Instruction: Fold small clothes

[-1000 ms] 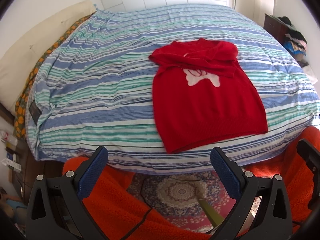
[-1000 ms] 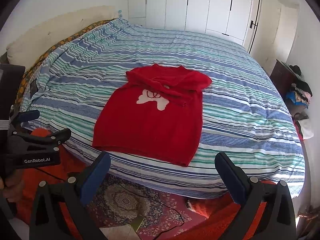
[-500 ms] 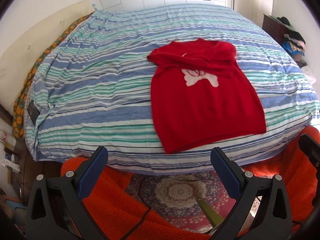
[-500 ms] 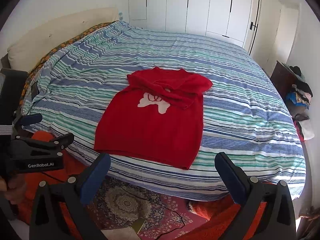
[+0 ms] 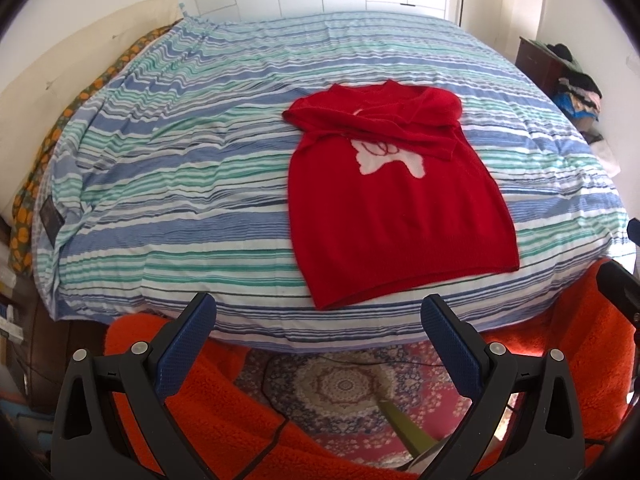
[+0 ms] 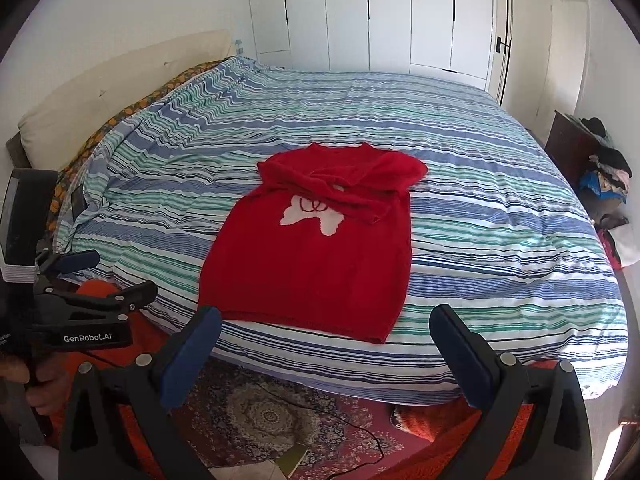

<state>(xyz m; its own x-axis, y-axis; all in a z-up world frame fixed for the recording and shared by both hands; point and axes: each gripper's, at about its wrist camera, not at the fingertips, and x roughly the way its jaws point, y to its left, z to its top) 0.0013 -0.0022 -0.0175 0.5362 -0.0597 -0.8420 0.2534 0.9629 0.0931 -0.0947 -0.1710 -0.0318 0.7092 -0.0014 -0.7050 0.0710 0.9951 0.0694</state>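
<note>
Red sweater (image 6: 308, 264) flat near bedspread (image 6: 500, 216) edge, tools apart.

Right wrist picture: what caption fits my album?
Open right hand-held gripper facing red knitted sweater on striped bed cover.

A bed (image 5: 168, 184) fills the middle of both views, covered by a duvet (image 6: 500, 216) striped in blue, green and white. A red sweater (image 6: 308, 264) lies flat on it, right of centre in the left wrist view, hem toward the lower edge, sleeves folded across the chest. A cream pillow (image 6: 120, 80) sits at upper left.
</note>
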